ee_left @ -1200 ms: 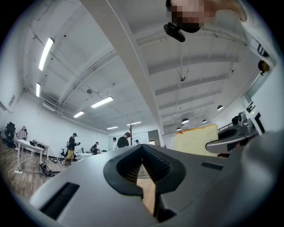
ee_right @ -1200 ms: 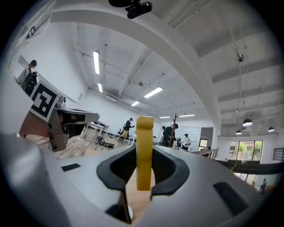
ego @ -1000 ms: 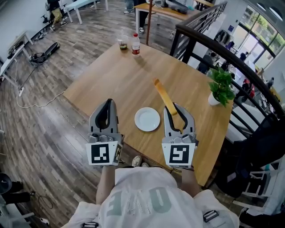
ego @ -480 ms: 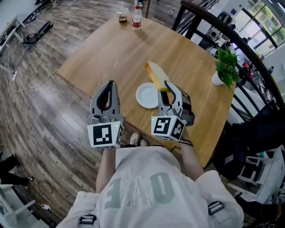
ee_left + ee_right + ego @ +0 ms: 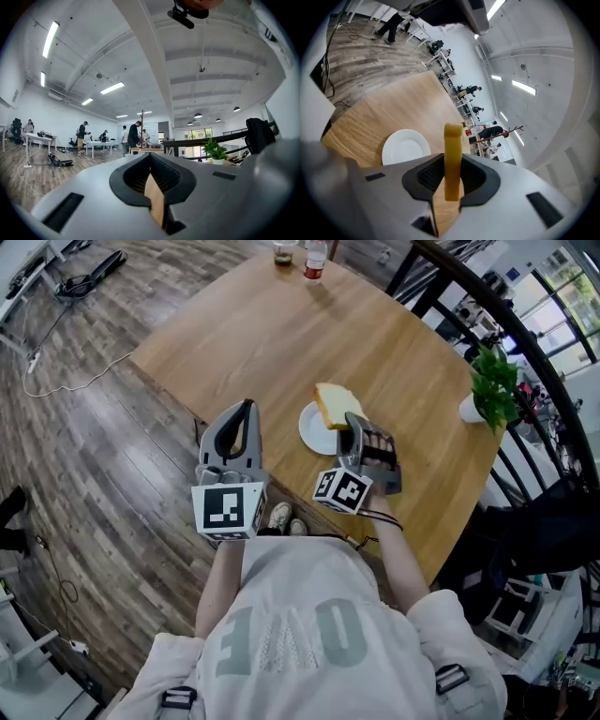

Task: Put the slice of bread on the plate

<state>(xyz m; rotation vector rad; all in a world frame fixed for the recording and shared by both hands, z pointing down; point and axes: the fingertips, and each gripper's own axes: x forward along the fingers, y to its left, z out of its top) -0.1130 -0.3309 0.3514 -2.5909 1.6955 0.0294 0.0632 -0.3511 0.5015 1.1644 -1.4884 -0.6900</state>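
Note:
A yellowish slice of bread [image 5: 335, 403] is clamped in my right gripper [image 5: 351, 425], which is shut on its near end. The slice lies tilted over the far right part of the small white plate [image 5: 310, 429] on the wooden table [image 5: 253, 343]. In the right gripper view the slice [image 5: 452, 154] stands edge-on between the pads, and the plate [image 5: 405, 147] is just left of it. My left gripper [image 5: 247, 409] hangs left of the plate over the table's near edge. Its jaws are shut and hold nothing [image 5: 151, 165].
A potted plant [image 5: 492, 381] stands at the table's right side. A bottle [image 5: 316, 257] and a cup [image 5: 284, 251] sit at the far edge. A dark railing [image 5: 525, 343] runs behind the table on the right. Cables [image 5: 47, 357] lie on the floor at the left.
Both grippers have come down towards the table. The right one rolled, so the slice went from edge-on to lying flatter over the plate.

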